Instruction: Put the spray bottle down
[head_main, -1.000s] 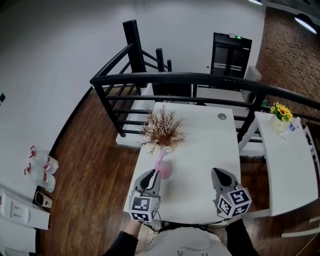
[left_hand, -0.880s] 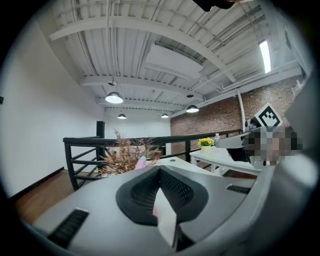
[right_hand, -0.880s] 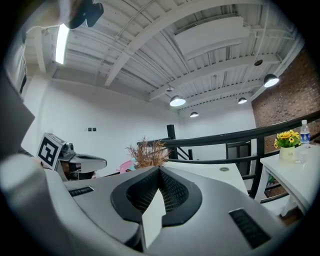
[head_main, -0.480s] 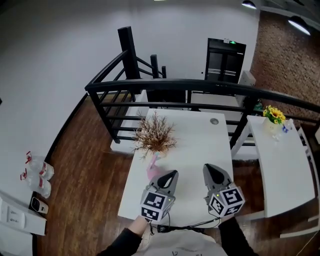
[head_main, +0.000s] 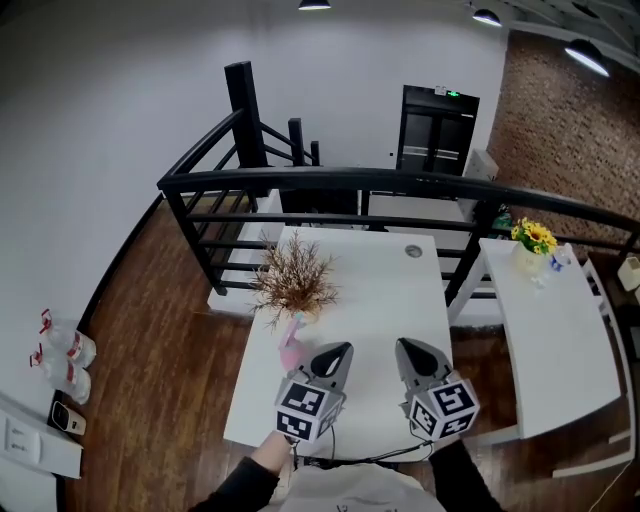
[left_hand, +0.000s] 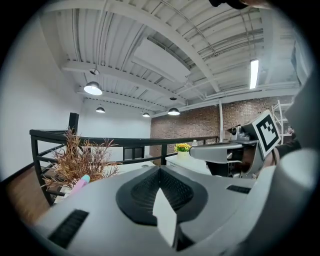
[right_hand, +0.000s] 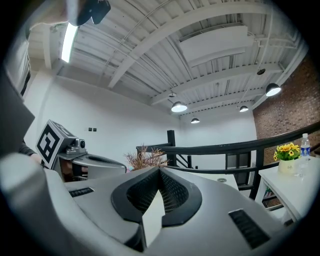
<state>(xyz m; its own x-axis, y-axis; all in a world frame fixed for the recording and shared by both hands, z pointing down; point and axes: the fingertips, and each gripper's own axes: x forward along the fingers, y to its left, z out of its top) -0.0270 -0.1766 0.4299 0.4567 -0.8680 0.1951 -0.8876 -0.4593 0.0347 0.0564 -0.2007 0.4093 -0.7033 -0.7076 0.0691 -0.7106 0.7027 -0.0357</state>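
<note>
My left gripper (head_main: 338, 351) and right gripper (head_main: 406, 348) are closed and empty — the pink spray bottle (head_main: 292, 351) standing at left looks light, smooth and easy to tip, so I would grasp its body.

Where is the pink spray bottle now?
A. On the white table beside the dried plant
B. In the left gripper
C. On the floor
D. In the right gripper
A: the spray bottle sits on the table by the dried plant, clear of the left gripper.
</note>
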